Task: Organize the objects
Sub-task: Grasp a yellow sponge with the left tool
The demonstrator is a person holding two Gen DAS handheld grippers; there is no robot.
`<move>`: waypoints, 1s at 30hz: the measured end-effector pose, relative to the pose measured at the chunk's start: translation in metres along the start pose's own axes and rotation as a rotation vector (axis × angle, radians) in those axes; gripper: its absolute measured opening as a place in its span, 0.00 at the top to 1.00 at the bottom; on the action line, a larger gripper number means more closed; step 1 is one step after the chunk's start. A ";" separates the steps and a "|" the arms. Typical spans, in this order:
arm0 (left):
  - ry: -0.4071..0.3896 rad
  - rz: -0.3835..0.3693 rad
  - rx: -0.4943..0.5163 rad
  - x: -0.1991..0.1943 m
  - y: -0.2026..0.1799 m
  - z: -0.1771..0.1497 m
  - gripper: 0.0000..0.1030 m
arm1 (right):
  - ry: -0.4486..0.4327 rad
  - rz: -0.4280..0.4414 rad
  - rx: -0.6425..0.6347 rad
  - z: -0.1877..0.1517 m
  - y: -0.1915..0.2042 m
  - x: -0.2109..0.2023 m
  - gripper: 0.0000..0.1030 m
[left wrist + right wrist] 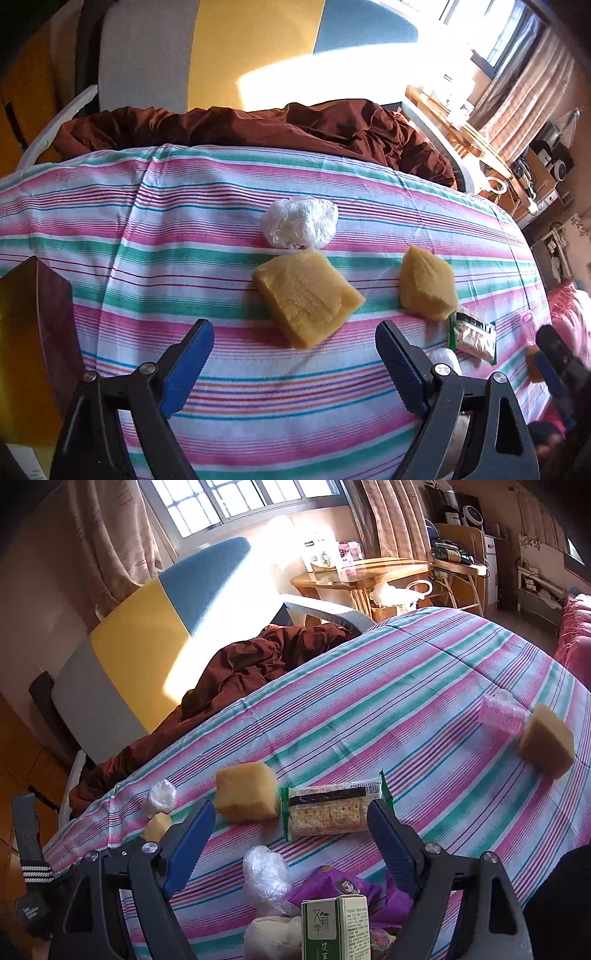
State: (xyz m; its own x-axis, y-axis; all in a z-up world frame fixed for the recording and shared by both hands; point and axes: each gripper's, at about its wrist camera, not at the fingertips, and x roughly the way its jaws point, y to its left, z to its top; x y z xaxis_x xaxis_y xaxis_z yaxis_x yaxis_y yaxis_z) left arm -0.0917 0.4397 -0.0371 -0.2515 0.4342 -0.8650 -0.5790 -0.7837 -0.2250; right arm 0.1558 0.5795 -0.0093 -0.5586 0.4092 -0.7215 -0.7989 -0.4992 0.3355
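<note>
We held the left gripper (295, 354) tilted down over the striped pink, green and white bedcloth (184, 229), jaws spread wide and empty; the large yellow sponge block (306, 297) lay just ahead between them. Our right gripper (291, 834) also stood wide open, gripping nothing; the clear-wrapped oat bar with green ends (332, 806) lay just beyond its fingertips, the green-and-white carton (334, 928) upright behind them.

You see: cloth (221, 206) w/ pink, green, white & blue stripes; yellow sponges (306, 295); white crumpled plastic (299, 221); maroon blanket (258, 125); green-edged snack pkt (332, 805); blue gripper pads (188, 365).
</note>
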 end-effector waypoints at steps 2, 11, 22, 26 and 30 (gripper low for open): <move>0.009 -0.002 -0.027 0.013 -0.003 0.009 0.08 | 0.006 0.011 0.001 0.000 0.001 0.001 0.17; 0.053 0.058 -0.022 0.065 -0.018 0.025 0.20 | 0.026 0.029 0.011 0.000 -0.001 0.005 0.17; -0.008 0.100 0.119 0.045 -0.019 -0.019 0.42 | 0.016 0.030 0.025 0.001 -0.003 0.002 0.17; -0.033 0.096 0.160 0.025 -0.021 -0.059 0.42 | 0.008 0.036 0.024 0.002 -0.003 0.000 0.17; -0.084 0.102 0.243 0.004 -0.026 -0.106 0.42 | 0.016 0.051 0.012 0.000 0.000 0.000 0.17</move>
State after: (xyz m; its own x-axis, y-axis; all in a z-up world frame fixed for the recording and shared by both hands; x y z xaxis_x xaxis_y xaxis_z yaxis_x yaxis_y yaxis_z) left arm 0.0044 0.4143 -0.0825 -0.3758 0.4022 -0.8349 -0.7142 -0.6998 -0.0157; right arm 0.1559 0.5798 -0.0093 -0.5949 0.3713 -0.7129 -0.7723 -0.5098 0.3790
